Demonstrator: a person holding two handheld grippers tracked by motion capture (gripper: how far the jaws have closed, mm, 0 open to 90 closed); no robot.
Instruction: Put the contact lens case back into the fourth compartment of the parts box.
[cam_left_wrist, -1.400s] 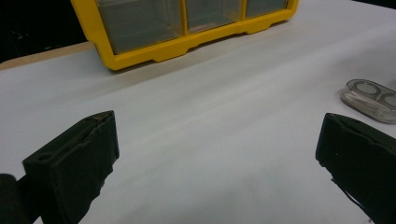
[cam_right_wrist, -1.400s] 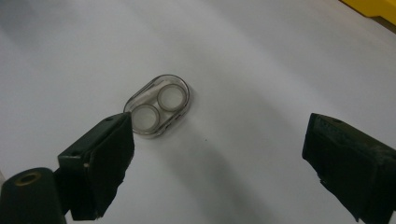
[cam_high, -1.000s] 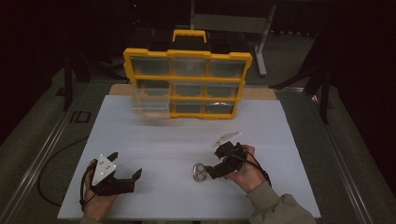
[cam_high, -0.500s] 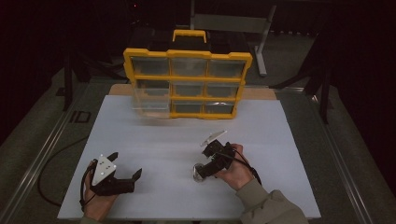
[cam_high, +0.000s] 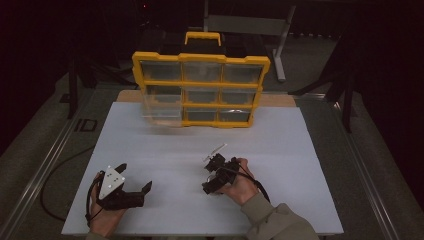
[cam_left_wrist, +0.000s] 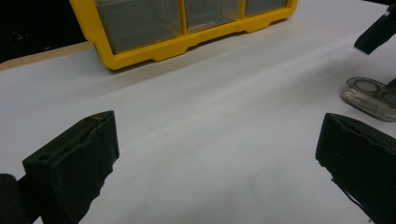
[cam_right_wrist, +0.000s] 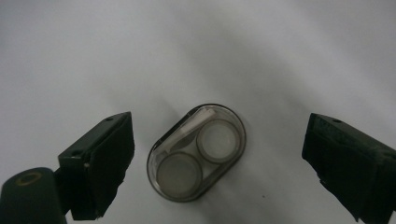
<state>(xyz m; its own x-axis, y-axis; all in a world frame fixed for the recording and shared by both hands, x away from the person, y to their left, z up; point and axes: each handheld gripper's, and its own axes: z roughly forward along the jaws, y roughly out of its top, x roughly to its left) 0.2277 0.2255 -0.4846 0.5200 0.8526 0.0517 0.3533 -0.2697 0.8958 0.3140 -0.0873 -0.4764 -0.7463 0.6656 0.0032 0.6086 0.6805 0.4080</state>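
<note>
Right gripper (cam_right_wrist: 219, 163), jaws wide, hung over clear contact-lens case (cam_right_wrist: 197, 152) at 12 o'clock; likely light, rigid, slick — best pinched across narrow flanks.

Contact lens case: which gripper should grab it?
Right. The right gripper hangs open directly over the contact lens case, jaws on either side. The left gripper sits open farther off across the white table.

Black grippers (cam_high: 134, 192), grey triangular plate, olive sleeve (cam_high: 280, 220), seemingly
</note>
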